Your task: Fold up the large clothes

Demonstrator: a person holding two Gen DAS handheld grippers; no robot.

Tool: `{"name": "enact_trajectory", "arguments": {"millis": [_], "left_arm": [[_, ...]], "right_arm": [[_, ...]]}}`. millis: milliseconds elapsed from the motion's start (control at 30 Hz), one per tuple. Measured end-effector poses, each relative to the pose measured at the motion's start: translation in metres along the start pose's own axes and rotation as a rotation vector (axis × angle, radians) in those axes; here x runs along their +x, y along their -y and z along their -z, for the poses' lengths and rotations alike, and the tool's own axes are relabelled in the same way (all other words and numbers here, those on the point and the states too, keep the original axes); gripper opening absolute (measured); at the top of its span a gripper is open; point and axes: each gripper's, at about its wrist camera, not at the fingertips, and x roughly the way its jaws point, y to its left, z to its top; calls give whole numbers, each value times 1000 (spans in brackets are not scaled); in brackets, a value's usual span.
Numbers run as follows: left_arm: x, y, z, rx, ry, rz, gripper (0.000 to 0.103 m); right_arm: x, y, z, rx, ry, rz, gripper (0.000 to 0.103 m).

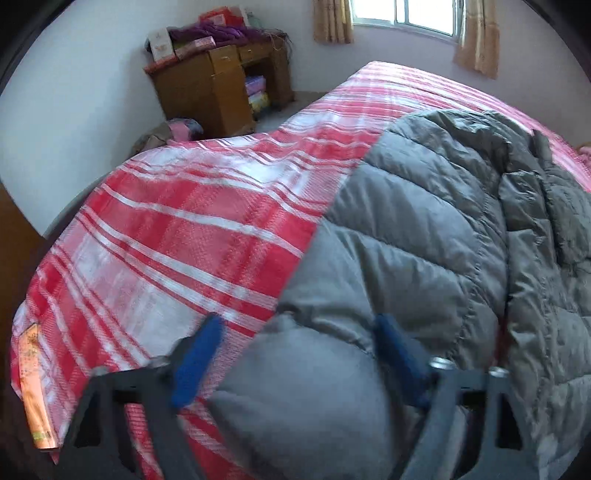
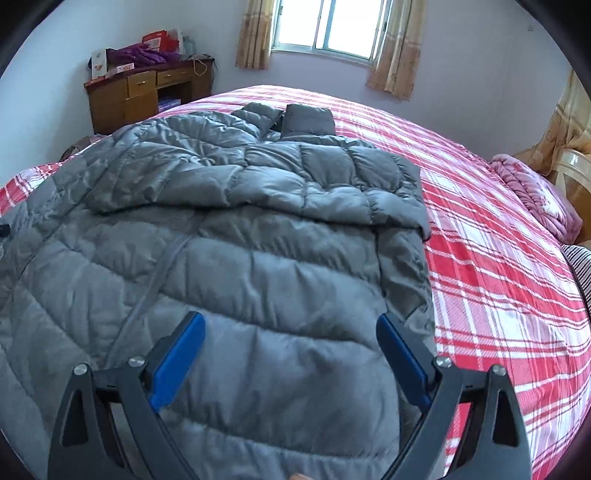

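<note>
Garment: a grey quilted down jacket (image 2: pixel 236 236) lies spread flat on the bed, one sleeve folded across its chest, collar toward 12 o'clock in the right wrist view.
Bed cover: a red-and-white plaid bedspread (image 2: pixel 491 266) shows bare at 3 o'clock of the jacket; in the left wrist view it fills 9 to 11 o'clock.
Left gripper (image 1: pixel 297 325): blue-padded fingers spread wide, straddling the puffed edge of the jacket (image 1: pixel 424 236); the cloth bulges between them, not pinched.
Right gripper (image 2: pixel 290 325): fingers wide apart over the jacket's lower body, holding nothing.
Furniture: a brown wooden desk with drawers (image 2: pixel 144 96) at 11 o'clock, piled with purple cloth and boxes.
Window: a bright window with beige curtains (image 2: pixel 328 29) at 12 o'clock.
Bedding: a pink folded blanket (image 2: pixel 535 195) at 3 o'clock on the bed's edge.
Writing: print on the boxes and on an orange packet (image 1: pixel 35 387) at 8 o'clock is too blurred to read.
</note>
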Motion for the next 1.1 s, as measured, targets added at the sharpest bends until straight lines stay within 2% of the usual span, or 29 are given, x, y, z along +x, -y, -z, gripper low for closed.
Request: {"name": "enact_trajectory", "arguments": {"millis": [33, 67, 100, 233, 333, 433, 533, 667, 833, 967, 1100], "left_arm": [[-2, -1, -2, 5, 10, -4, 28], [-6, -4, -7, 0, 13, 27, 17], [-11, -8, -13, -10, 21, 34, 13], [-37, -33, -42, 0, 142, -78, 11], [-43, -47, -64, 7, 180, -129, 10], [-56, -44, -74, 37, 206, -121, 10], [-81, -29, -90, 38, 255, -72, 9], [-125, 16, -114, 76, 343, 6, 9], [-171, 116, -135, 194, 436, 148, 7], [-183, 202, -132, 296, 463, 256, 6], [-184, 251, -116, 316, 444, 322, 7]], "right_arm": [[-1, -1, 1, 2, 0, 1, 96], [-3, 0, 3, 8, 2, 3, 96], [-6, 1, 4, 15, 5, 2, 96], [-12, 6, 8, 40, 17, 6, 96], [-16, 12, 9, 63, 29, 6, 96], [-18, 16, 9, 79, 37, 1, 96], [-21, 19, 9, 88, 49, -5, 96], [-27, 25, 6, 96, 69, 4, 96], [-33, 41, 4, 139, 92, 12, 96], [-35, 53, 9, 178, 100, 15, 95], [-35, 65, 17, 204, 91, 15, 96]]}}
